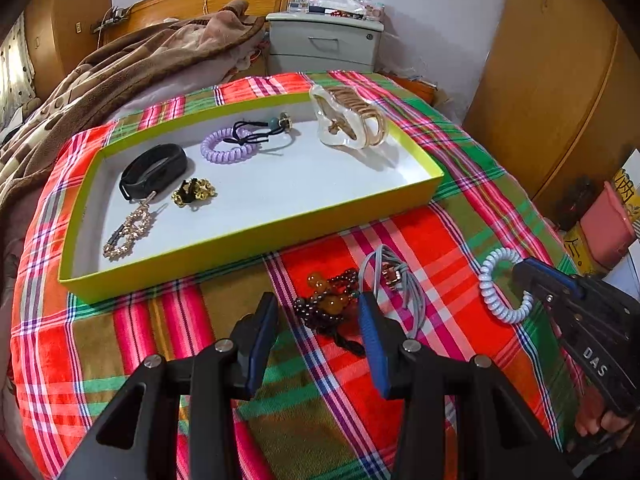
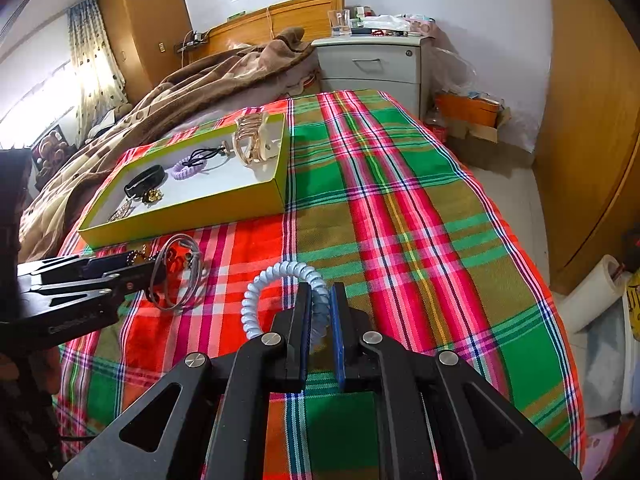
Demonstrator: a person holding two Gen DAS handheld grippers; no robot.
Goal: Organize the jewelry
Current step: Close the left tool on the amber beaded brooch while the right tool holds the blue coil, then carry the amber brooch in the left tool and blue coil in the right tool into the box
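The right gripper (image 2: 320,312) is clenching a pale blue coil hair tie (image 2: 276,284), its loop arching up beyond the fingertips, just above the plaid cloth (image 2: 400,220) on the bed. The left gripper (image 1: 318,312) is hanging released, jaws wide, over a dark bead bracelet (image 1: 320,308) and beside a grey cord tie (image 1: 400,284). Six pieces are lying in the yellow-green tray (image 1: 240,240): one black band (image 1: 154,170), one purple coil (image 1: 224,146), one black elastic (image 1: 256,130), one gold clasp (image 1: 194,192), one gold chain piece (image 1: 128,232), and one clear claw clip (image 1: 348,120). The tray's middle and near right corner are sitting bare.
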